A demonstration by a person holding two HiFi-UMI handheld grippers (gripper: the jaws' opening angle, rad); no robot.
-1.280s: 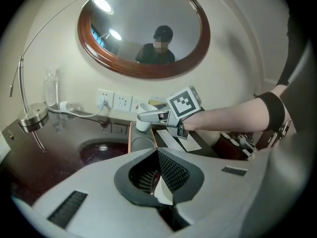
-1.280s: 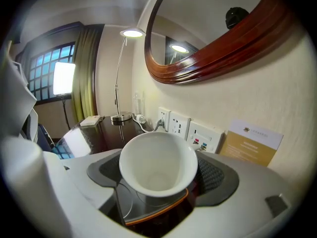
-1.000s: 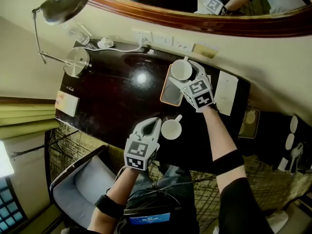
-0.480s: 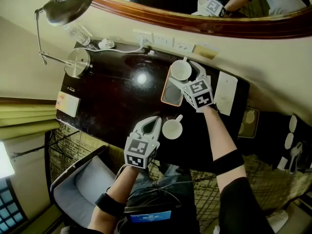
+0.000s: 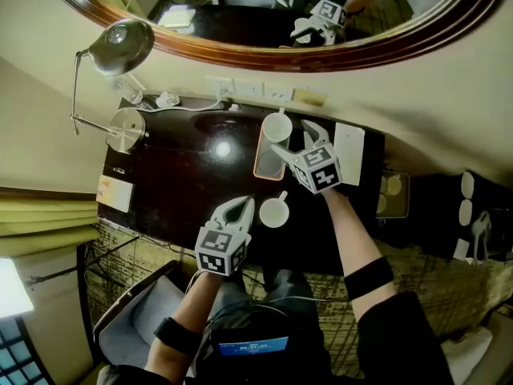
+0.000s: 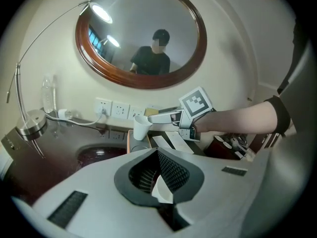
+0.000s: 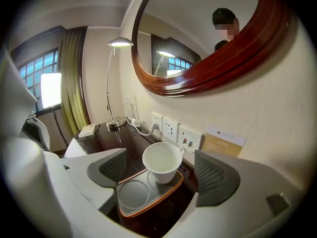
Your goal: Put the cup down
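Right gripper view is showing the cup (image 7: 161, 162) standing upright on the orange-rimmed tray (image 7: 130, 209), between the jaws of your right gripper (image 7: 162, 172) but touching neither pad. Those jaws are standing wide apart, though they have just been closing in a little. Judging by this, the cup is already down and you are letting go of it.

To finish cleanly, keep the jaws wide while you are backing off, and draw back along the line they point. The handle is sticking out on the far side, towards the right-hand jaw, so give that side the most room. Drifting sideways is the likeliest way to tip the cup over the tray's empty ring just inside the left-hand jaw.

Your left gripper (image 6: 158, 180) is holding its jaws together. A white sliver is showing below their tips; I cannot tell what it is.

As for writing, the tan-and-white card (image 7: 225, 138) beyond the right-hand jaw is carrying a line of small print, too small to read.
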